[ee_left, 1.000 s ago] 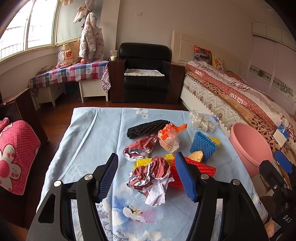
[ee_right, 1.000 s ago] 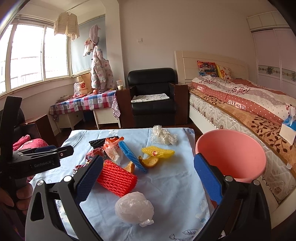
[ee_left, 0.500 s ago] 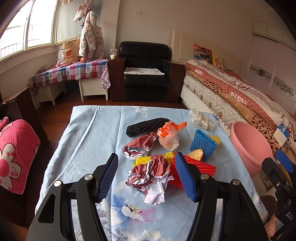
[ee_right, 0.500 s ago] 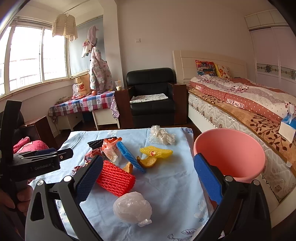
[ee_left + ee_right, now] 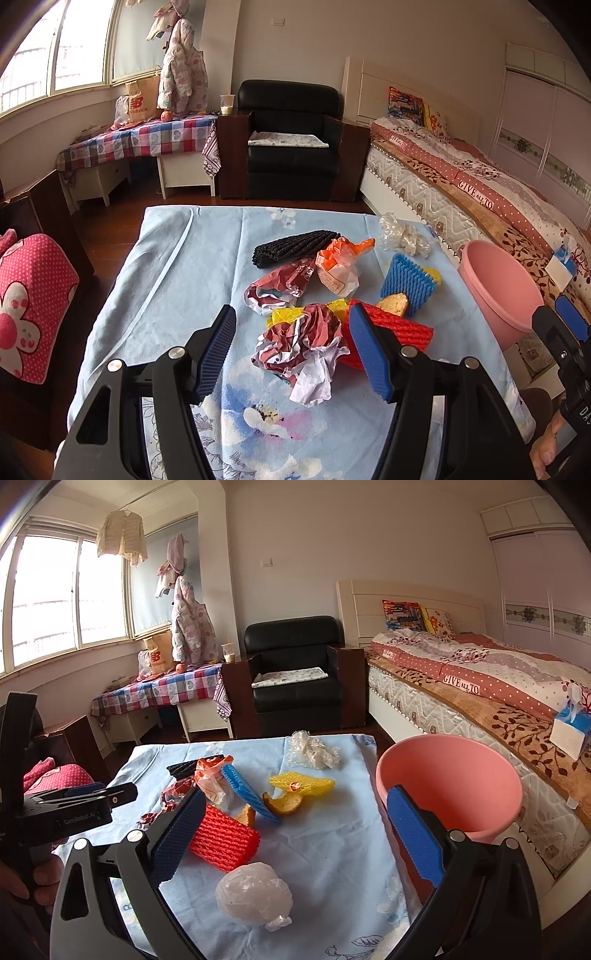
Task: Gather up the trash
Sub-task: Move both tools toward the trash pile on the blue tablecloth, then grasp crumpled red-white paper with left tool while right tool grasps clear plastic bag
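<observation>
Trash lies on a table under a light blue cloth (image 5: 177, 280). A crumpled red and white wrapper (image 5: 303, 347) sits just ahead of my open left gripper (image 5: 291, 347), between its fingers' line. Beside it lie a red foam net (image 5: 402, 328), a blue foam net (image 5: 406, 284), a black foam net (image 5: 291, 247), an orange bag (image 5: 336, 266) and a second red wrapper (image 5: 277, 288). My right gripper (image 5: 295, 834) is open above a white plastic ball (image 5: 255, 893). A pink basin (image 5: 450, 782) stands at the table's right edge.
Clear crumpled plastic (image 5: 314, 753), a yellow foam net (image 5: 303, 784) and orange peel (image 5: 284, 805) lie farther back. A bed (image 5: 480, 686) runs along the right. A black armchair (image 5: 291, 144) and a checked table (image 5: 136, 144) stand behind.
Both grippers stay open and nearly still. The left view shifts slightly, with the trash a little higher in frame.
</observation>
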